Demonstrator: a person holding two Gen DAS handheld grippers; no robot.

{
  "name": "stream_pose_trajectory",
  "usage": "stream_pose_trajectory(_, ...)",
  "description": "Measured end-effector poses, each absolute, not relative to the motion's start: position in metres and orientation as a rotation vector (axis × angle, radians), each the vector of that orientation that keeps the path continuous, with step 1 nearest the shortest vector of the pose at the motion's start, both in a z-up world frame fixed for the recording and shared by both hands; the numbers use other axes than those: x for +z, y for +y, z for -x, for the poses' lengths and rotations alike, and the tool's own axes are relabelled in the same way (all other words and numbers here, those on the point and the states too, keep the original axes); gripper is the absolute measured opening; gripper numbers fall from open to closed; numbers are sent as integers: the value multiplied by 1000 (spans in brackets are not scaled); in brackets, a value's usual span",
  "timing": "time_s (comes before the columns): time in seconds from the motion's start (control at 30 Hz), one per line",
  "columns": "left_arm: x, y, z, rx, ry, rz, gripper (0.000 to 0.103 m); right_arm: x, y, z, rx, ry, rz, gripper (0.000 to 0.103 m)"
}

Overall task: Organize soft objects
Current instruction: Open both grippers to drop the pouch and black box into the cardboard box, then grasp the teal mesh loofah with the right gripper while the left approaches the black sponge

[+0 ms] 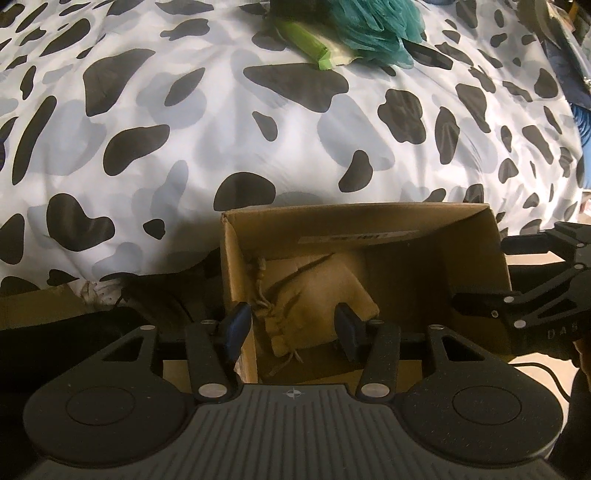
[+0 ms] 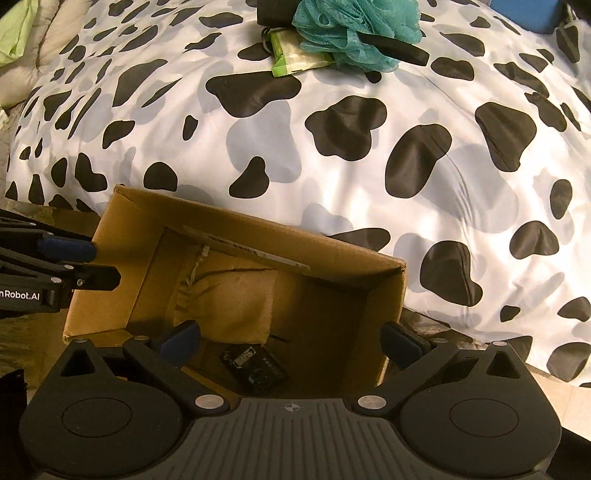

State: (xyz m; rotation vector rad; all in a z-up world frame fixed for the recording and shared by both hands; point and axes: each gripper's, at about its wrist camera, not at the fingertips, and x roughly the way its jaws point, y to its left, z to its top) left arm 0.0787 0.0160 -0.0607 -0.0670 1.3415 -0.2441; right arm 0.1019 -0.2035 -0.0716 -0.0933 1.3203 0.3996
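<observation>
- Step in hand, as I judge it: dropping items into the box [image 1: 369, 221], which stands against the edge of the bed [image 1: 258, 129] with its cow-print cover.
- The left tongs [image 1: 295, 325] hang over the box's left side, jaws parted. The tan pouch [image 1: 317, 295] lies below and between them on the box floor; no pad presses on it, so it looks let go.
- The right tongs [image 2: 291, 339] hang over the box's near end with jaws spread wide and nothing between them. A small black item [image 2: 255, 369] lies on the box floor beneath; what it is I cannot tell.
- Still out on the bed, well apart from the box: a teal pouf [image 2: 354, 33], a green packet [image 2: 295, 61] touching it, and a dark flat thing [image 2: 395, 48] lying across the pouf.
- The next move probably calls for lifting one pair of tongs clear of the box walls and reaching across the bed to that cluster.
- The pouf is loose mesh and will squash, so the jaws should close deep into its bulk rather than on a frill.
- The dark thing resting on it may slide off when the pouf is lifted.
</observation>
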Motion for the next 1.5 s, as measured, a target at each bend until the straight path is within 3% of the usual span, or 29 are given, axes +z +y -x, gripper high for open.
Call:
stream_pose_trajectory(0.93, -28, 15, -103, -208, 1110, 10, 50, -47, -205, -128, 325, 1131, 214, 103)
stream_pose_trajectory(1.07, -27, 13, -113, -218, 1072, 5, 63, -38, -207, -137, 340, 1076, 223, 103)
stream_pose_trajectory(1.5, -27, 10, -153, -226, 1017, -44, 64, -23, -225, -193, 327, 917, 196, 103)
